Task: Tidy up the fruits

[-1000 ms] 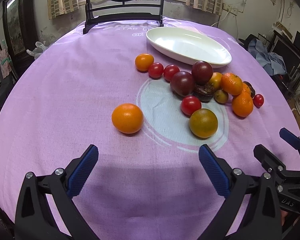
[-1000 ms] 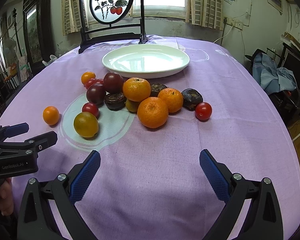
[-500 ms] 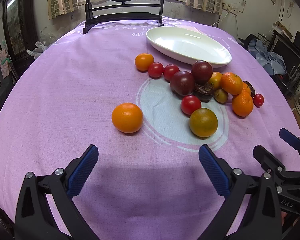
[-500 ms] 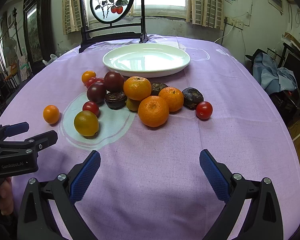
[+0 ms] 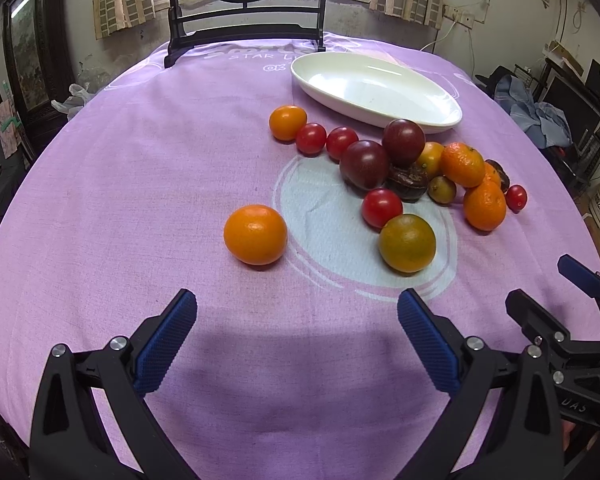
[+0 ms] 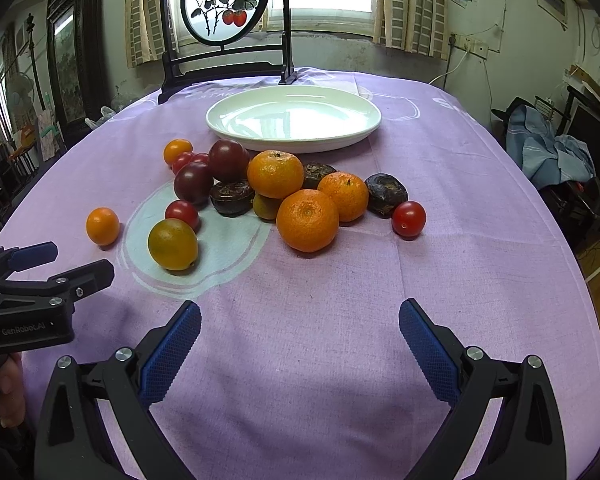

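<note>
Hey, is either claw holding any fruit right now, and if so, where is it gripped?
Nothing is held. The left claw and right claw are both open above the purple tablecloth, short of the fruit.

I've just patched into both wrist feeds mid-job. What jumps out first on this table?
A heap of fruit crowds the middle of the purple tablecloth: mandarins, dark plums, red cherry tomatoes. Just behind it sits a white plate with nothing on it. One orange fruit lies alone on the heap's left, and both tools, left and right, hover open at the near edge, holding nothing.
</note>
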`<state>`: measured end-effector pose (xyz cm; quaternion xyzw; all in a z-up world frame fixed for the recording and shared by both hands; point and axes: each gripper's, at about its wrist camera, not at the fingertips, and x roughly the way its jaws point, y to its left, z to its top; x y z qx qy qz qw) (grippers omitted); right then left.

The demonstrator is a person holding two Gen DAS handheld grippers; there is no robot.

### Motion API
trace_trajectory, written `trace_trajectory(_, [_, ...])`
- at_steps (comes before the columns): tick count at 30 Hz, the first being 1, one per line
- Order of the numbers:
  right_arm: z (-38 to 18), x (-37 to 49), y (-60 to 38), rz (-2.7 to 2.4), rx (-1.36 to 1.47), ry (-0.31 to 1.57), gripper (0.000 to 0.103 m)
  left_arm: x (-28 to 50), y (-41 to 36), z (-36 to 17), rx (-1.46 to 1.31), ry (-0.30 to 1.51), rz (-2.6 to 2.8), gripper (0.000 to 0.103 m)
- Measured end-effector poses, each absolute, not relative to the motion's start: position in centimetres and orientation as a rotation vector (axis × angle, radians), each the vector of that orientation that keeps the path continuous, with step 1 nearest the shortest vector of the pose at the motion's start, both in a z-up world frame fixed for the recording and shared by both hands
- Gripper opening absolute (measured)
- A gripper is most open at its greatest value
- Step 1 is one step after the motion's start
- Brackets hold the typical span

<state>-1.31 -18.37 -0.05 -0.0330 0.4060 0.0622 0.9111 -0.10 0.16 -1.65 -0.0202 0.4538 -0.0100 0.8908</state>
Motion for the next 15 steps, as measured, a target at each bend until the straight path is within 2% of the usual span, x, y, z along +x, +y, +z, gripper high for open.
trace_trajectory(11, [-0.3,-2.1,-18.3,0.186,-0.086,0.837,0.099,0.3,3.3,-3.2,0.012,0.962,-0.020,0.098])
trace_trajectory(12, [-0.3,-2.1,-18.3,0.194,-0.090,0.840,0.099,0.7,3.2,-3.3,0.016,0.971,-0.032,0.095])
trace_trajectory(13, [-0.4,-2.1,-18.3,0.201,-0.094,0.843,0.099,1.1,3.1,-3.4,0.018,0.977,-0.043,0.085])
trace_trajectory(15, [-0.4,-2.1,-18.3,0.207,-0.096,0.843,0.099,2.4,2.7,-3.7,0.030,1.008,-0.067,0.074])
